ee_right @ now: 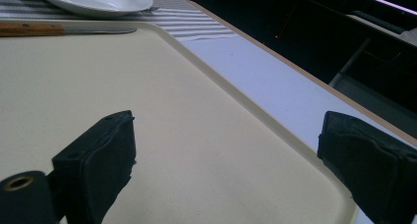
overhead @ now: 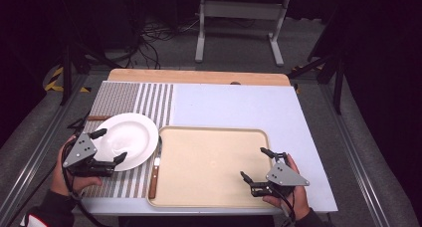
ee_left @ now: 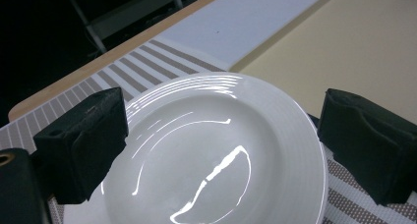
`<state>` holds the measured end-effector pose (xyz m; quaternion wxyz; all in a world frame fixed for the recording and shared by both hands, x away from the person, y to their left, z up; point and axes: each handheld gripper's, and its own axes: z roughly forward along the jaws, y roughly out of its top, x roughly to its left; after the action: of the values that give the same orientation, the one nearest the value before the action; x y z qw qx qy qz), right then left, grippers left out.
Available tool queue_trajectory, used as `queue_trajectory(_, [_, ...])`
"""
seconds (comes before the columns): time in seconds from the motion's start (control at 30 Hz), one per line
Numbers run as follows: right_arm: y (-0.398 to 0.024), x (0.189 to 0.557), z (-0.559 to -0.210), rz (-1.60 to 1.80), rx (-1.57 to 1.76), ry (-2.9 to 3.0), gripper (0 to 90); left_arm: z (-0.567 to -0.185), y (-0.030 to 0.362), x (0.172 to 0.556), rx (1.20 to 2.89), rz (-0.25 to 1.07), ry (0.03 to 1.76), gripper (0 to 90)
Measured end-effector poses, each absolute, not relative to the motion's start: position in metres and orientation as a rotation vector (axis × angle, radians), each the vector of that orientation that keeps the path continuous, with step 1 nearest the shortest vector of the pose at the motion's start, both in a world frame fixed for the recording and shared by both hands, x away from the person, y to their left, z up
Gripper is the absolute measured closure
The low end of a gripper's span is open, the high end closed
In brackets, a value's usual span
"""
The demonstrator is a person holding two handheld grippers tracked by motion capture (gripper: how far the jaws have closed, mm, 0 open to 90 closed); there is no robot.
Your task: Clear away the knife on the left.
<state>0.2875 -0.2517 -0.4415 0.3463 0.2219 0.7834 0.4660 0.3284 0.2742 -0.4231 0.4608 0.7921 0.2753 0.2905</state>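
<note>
Nearest the person, the left gripper point(overhead: 109, 146) hangs over the near-left rim of the white plate point(overhead: 127, 140), its jaws spread wide with nothing clamped; in the left gripper view the plate point(ee_left: 216, 150) sits between the two black pads without either one pressing on it. The right gripper point(overhead: 256, 163) hovers over the near-right corner of the beige tray point(overhead: 209, 132), jaws just as wide and holding nothing.

The plate rests on the striped placemat point(overhead: 134, 95) just left of the tray, and a wooden-handled knife point(overhead: 156, 170) lies between them against the tray's left edge. The step in hand looks like a release or an approach at the plate. A grasp would call for lowering one jaw under the rim and closing on it; glazed china could slip.

Farther off, the blue worktop point(overhead: 239, 105) is bare. A brown handle point(overhead: 97, 118) pokes out beyond the plate, its working end hidden, so what utensil it is cannot be told.
</note>
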Motion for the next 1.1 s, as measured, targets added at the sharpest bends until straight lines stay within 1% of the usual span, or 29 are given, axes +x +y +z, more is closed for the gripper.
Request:
queue_trajectory(0.2, [-0.252, 0.289, -0.442, 1.218, 0.575, 2.038, 8.4, -0.423, 0.286, 0.330, 1.918, 0.689, 0.692, 5.0])
queue_trajectory(0.53, [-0.249, 0.293, -0.441, 1.214, 0.581, 2.049, 8.2, -0.428, 0.301, 0.333, 1.890, 0.685, 0.740, 4.6])
queue_trajectory(0.8, [-0.251, 0.291, -0.442, 1.220, 0.560, 2.058, 8.0, -0.429, 0.305, 0.336, 1.885, 0.702, 0.753, 4.2])
queue_trajectory(1.1, [-0.248, 0.292, -0.442, 1.200, 0.566, 2.061, 8.0, -0.433, 0.308, 0.339, 1.901, 0.692, 0.747, 4.2])
